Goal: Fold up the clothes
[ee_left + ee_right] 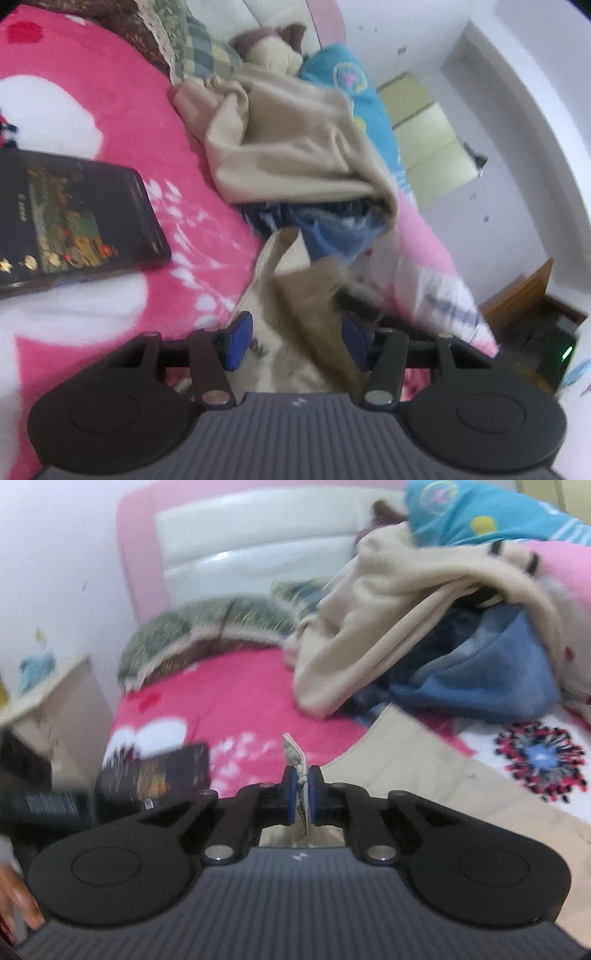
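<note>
Right gripper [300, 794] is pinching an edge of the beige garment [424, 775]; blue fingers [290, 794] are pressed together on the cloth, a tab of hem standing up between them. The rest of that garment is lying just beyond, spread across the pink bed cover [229, 694].

Left gripper [295, 339] is sitting with its fingers [238, 341] spread apart, tan cloth [295, 295] draping through the gap. Not clamped on it; cannot tell whether the pads are touching fabric.

Judgement: a fold is being set up, one corner held and the second not yet taken. To do it well, the left should close on a single layer at the matching edge, then both should draw the cloth taut and level before laying it over, so no crease gets trapped.

Further out: a dark box [74, 214] is lying on the cover to the left, clear of the cloth. Beyond, a heap of beige fabric [295, 140] over blue denim [332, 229] is waiting; keep the fold short of it. Headboard [258, 542] at the back.
</note>
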The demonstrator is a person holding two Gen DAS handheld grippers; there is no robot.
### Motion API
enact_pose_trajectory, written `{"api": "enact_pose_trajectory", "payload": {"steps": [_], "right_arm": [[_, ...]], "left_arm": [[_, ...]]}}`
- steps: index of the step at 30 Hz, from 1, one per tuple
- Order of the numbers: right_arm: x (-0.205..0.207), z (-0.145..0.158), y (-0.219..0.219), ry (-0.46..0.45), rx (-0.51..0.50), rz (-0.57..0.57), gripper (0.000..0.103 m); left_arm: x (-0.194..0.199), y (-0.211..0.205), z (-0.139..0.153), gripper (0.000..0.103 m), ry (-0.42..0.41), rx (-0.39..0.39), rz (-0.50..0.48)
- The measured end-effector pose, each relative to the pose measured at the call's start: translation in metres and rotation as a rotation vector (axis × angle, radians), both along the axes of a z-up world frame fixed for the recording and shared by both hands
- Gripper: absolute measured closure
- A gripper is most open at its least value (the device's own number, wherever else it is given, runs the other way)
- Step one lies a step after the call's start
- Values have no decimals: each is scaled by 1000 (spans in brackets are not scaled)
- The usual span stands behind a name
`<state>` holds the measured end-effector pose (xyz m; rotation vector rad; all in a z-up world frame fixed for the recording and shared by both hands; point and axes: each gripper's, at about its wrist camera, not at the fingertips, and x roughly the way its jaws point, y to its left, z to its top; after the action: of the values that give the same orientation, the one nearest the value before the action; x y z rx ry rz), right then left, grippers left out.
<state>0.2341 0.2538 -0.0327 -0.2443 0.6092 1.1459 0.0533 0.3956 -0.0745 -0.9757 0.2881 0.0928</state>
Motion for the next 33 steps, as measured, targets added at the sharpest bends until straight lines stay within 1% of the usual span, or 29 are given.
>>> {"api": "enact_pose_trajectory", "payload": {"steps": [2,4,5,6,7,9,10,11,12,14,15,17,19,21,23,24,25,26,28,29,31,33], "right_arm": [[-9,-13,6,-2,-47,52,98],[-22,-25,13,-49,-114,100,97],[-30,-29,16,-84,-146,124,93],[-33,-29,17,-96,-160,141,92],[-33,-25,16,-85,-165,155,89],[-32,-19,14,-63,-176,181,75],[-31,-15,9,-45,-174,197,58],[-30,-10,2,-23,-167,215,47],[-28,-4,-7,-2,-161,229,46],[-18,8,-23,46,-143,225,46],[-9,14,-29,55,-124,191,46],[18,27,-25,74,-89,80,46],[49,32,-10,106,-72,-36,46],[79,30,16,143,-76,-125,46],[98,24,42,167,-94,-139,49],[104,21,51,180,-104,-148,49],[108,18,56,196,-113,-164,59],[112,15,62,213,-123,-180,75],[114,9,62,247,-126,-217,86],[113,6,60,249,-124,-237,88],[114,-3,57,257,-115,-259,90],[117,-17,64,268,-126,-253,90]], "left_arm": [[-4,2,3,47,-32,5,15],[-5,2,6,45,-59,15,19],[-2,0,8,45,-61,22,13],[1,-2,9,45,-66,25,4],[6,-4,9,45,-72,18,-17],[15,-5,6,45,-73,-27,-53],[18,-6,4,45,-69,-43,-61],[20,-6,3,45,-56,-49,-65],[22,-6,1,45,-42,-54,-70],[25,-6,-2,45,-18,-59,-78],[26,-7,-3,45,-6,-58,-81],[27,-9,-3,45,22,-39,-73],[29,-12,-3,45,50,-17,-66],[31,-19,0,45,80,42,-60],[33,-26,3,45,100,101,-61],[32,-27,3,45,105,116,-63],[32,-28,3,45,109,130,-65],[31,-28,2,45,108,128,-67],[31,-27,1,46,105,125,-70],[31,-27,1,46,106,124,-70],[31,-26,1,47,107,120,-70],[31,-27,2,47,111,132,-69]]}}
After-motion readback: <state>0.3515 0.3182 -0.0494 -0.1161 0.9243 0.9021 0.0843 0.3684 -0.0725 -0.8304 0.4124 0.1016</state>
